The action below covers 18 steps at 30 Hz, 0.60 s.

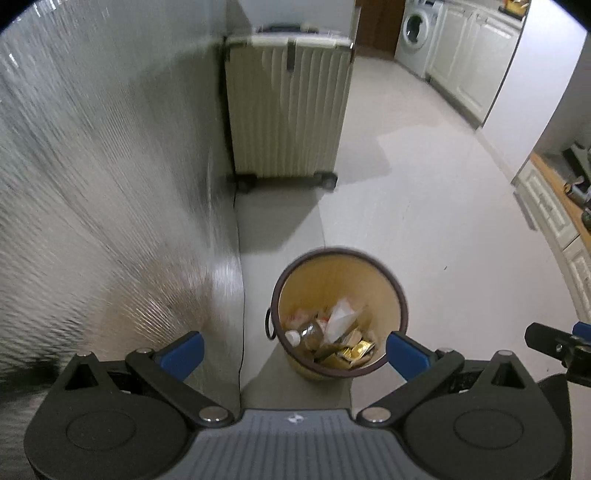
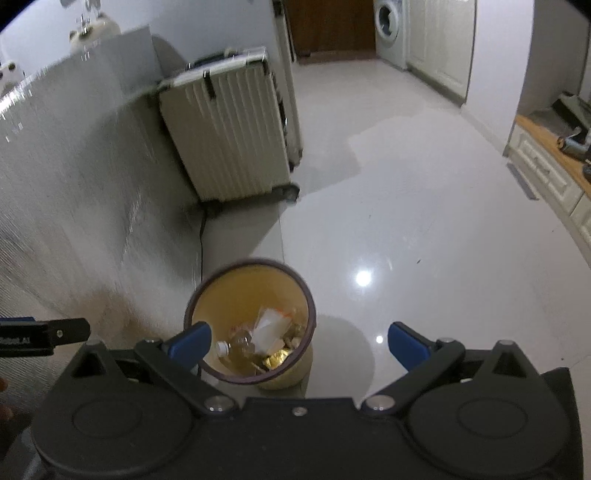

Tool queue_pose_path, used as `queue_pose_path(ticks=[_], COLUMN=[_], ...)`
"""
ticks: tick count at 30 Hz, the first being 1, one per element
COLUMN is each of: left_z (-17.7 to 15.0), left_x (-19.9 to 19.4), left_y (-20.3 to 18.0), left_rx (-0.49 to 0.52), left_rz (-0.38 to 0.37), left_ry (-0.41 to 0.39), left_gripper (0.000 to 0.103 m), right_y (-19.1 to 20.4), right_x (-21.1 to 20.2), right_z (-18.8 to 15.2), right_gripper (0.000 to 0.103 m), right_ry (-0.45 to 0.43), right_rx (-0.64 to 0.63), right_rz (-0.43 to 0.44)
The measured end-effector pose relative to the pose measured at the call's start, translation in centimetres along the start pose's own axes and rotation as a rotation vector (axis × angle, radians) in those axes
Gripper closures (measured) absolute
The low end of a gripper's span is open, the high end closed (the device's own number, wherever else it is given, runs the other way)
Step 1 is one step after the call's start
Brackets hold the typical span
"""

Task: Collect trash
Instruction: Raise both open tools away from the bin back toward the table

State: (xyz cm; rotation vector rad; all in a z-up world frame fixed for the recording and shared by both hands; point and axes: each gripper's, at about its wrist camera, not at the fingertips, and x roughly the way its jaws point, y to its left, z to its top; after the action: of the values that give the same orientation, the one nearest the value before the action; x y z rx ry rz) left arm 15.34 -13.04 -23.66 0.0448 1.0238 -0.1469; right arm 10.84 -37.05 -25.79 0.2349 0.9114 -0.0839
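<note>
Left wrist view: bin (image 1: 338,314) on the floor (image 1: 424,221) beside the wall (image 1: 110,184), part-filled with trash (image 1: 332,336). Left gripper (image 1: 293,350) and right gripper (image 2: 299,341) hover above, jaws wide, empty. Likely light, stiff plastic; the rim seems the best hold.

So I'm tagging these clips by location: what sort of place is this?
Most likely a home, near the kitchen or laundry area: a washing machine beside white cabinets, a ribbed suitcase against the wall, and a half-full trash bin on tiled floor.
</note>
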Motion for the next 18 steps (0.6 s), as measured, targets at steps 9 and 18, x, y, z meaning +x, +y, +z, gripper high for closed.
queue_pose_path(ticks=[9, 18], left_z=[0.7, 0.8], left_x=[-7.7, -16.8], left_y=[-1.7, -2.7], left_rx=[0.020, 0.037], left_rz=[-0.039, -0.080], left_ry=[-0.167, -0.363], left_gripper=[0.000, 0.000], right_y=[-0.1, 0.6], right_x=[-8.1, -15.8], right_z=[1.0, 2.7], right_gripper=[0.000, 0.000], right_ry=[-0.165, -0.323], right_rx=[-0.014, -0.036], right_rz=[-0.005, 0.015])
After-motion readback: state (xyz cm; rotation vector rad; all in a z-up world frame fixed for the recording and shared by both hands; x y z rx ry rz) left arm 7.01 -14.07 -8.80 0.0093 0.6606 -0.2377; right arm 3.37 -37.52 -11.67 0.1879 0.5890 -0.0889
